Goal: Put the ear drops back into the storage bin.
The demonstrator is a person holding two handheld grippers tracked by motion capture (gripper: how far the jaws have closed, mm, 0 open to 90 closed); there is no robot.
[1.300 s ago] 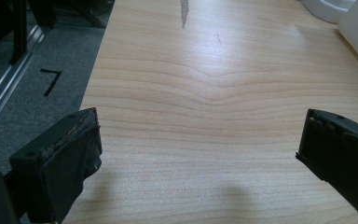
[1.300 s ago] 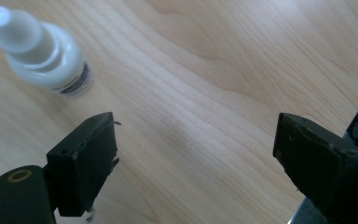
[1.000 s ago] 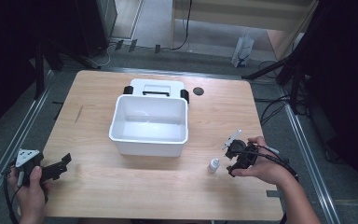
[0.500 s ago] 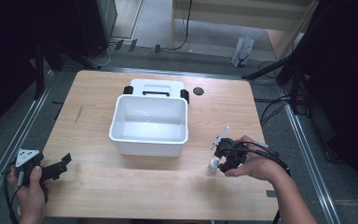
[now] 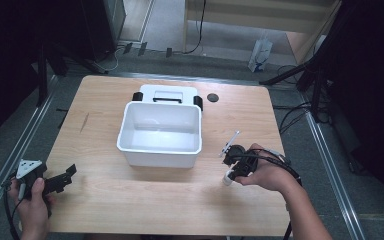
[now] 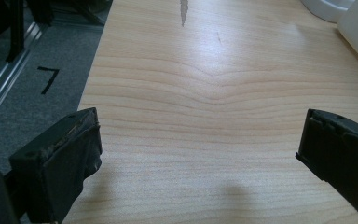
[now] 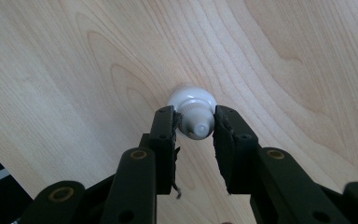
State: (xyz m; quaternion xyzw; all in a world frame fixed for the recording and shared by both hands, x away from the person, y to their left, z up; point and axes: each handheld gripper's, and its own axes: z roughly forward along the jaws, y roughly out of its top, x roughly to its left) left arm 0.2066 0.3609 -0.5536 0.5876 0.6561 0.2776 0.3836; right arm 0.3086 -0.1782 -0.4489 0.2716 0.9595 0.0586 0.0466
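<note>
Fingers (image 7: 168, 135) now around small bottle (image 7: 193, 112)

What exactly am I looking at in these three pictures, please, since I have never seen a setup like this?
A person at a wooden table holds a hand-held two-jaw gripper in each hand. One picture looks down from above; the other two come from cameras riding on the grippers. On the table stand a white tub and, behind it, a white lid with black clips. The left gripper is open over bare wood near the table's edge. The right gripper has its jaws on either side of a small white bottle standing on the table, apparently touching its cap.
</note>
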